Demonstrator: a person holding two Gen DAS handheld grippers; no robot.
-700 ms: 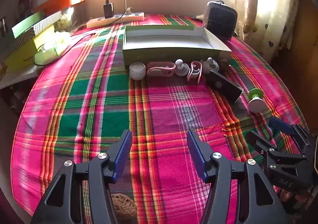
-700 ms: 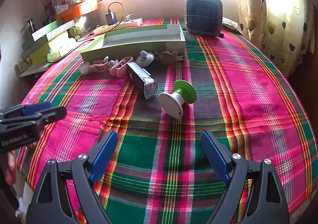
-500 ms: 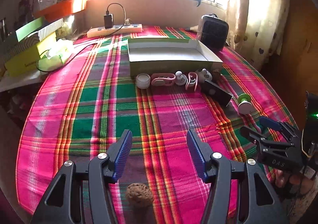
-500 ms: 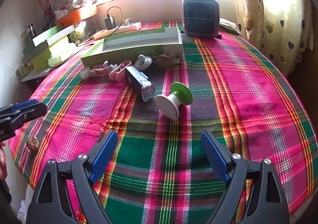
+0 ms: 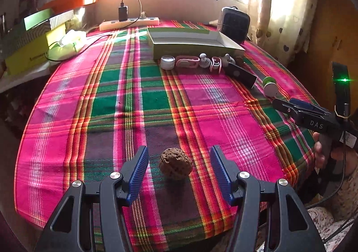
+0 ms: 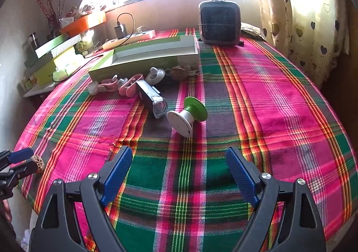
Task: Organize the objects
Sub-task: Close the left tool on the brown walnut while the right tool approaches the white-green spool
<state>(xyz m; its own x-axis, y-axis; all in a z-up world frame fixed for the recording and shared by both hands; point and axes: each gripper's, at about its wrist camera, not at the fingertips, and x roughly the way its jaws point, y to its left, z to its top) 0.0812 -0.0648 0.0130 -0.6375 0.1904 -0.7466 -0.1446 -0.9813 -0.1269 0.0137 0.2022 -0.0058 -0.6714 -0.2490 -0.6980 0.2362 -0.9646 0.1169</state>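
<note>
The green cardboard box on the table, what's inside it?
The green box shows only bare pale floor and inner walls. Its near wall hides the front strip of the floor, so anything lying there cannot be seen.

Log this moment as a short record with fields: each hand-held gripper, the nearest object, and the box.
left hand-held gripper: open, straddling the walnut, not touching
right hand-held gripper: open, empty, over the plaid tablecloth
nearest to right: green-and-white spool, lying on its side
green box: open, nothing visible inside
beside box: row of small items, dark flashlight
</note>
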